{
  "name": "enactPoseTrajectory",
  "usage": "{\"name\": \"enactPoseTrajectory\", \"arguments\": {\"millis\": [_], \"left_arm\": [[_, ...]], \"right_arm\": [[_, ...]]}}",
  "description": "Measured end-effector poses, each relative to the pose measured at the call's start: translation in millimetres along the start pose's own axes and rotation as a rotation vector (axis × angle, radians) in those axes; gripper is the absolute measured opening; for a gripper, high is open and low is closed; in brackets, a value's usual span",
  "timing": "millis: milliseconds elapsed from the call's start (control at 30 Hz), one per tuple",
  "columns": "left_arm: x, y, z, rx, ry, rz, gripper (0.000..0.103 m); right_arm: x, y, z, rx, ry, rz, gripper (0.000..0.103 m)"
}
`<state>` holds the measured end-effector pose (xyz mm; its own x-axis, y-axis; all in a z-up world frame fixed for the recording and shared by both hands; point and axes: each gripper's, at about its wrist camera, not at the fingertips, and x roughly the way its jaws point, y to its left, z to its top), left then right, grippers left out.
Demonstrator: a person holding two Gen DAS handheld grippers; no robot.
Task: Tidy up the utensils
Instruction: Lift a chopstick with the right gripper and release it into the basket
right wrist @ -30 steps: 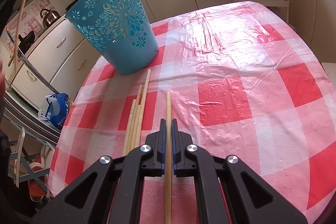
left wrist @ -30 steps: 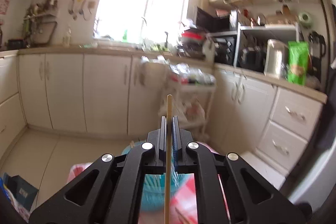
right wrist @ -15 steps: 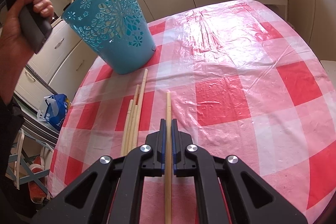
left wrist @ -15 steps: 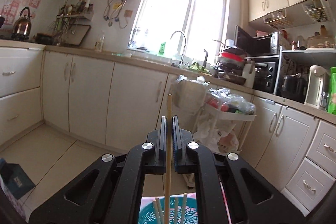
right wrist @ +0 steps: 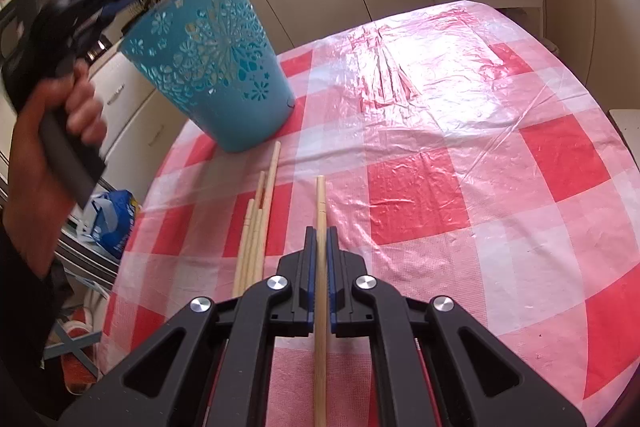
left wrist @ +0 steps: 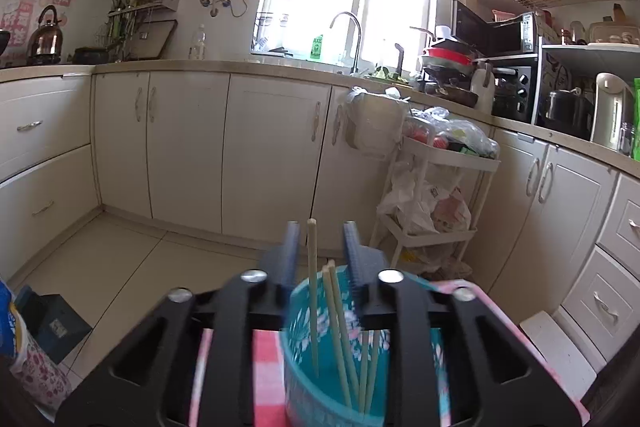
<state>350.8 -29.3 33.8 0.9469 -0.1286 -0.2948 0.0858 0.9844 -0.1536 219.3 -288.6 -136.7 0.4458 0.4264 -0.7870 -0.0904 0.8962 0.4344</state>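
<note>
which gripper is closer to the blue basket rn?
Left. The left gripper hangs right above the blue basket, fingers apart; the right gripper is back over the table, off the basket.

The tablecloth (right wrist: 460,131) was glossy, crinkly plastic. Chopsticks (right wrist: 254,239) looked like matt pale wood, and the teal basket (right wrist: 208,63) was smooth plastic.

The left gripper (left wrist: 320,247) comes down over the blue basket (left wrist: 304,379). Its jaws have just been opening, and the chopstick (left wrist: 312,291) stands loose between the fingers.
</note>
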Motion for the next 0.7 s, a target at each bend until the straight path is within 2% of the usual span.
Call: {"name": "enactPoseTrajectory", "arguments": {"millis": [100,133,200,333,400,533,633,700], "left_arm": [[-37,15,-17,-0.03,0.009,-0.009,0.052],[-51,20,-27,-0.048,0.025,-0.015,0.054],[-70,30,-47,-0.084,0.062,-0.022,0.065],[-92,47,-101,-0.174,0.195,-0.085,0.066],[-97,59,-125,-0.259,0.247,-0.104,0.068],[-91,77,-161,-0.385,0.337,-0.104,0.068],[-95,76,-164,-0.364,0.296,-0.117,0.071],[-93,72,-167,-0.356,0.312,-0.129,0.071]], "right_arm": [[-10,-6,3,0.033,-0.044,0.061,0.006],[-15,-6,3,0.038,-0.064,0.079,0.006],[-24,-5,5,0.039,-0.1,0.115,0.006],[-42,7,13,0.024,-0.17,0.172,0.006],[-53,17,20,0.018,-0.207,0.206,0.006],[-72,45,54,-0.015,-0.293,0.263,0.006],[-80,72,95,-0.061,-0.352,0.27,0.006],[-79,96,130,-0.102,-0.402,0.26,0.006]]}}
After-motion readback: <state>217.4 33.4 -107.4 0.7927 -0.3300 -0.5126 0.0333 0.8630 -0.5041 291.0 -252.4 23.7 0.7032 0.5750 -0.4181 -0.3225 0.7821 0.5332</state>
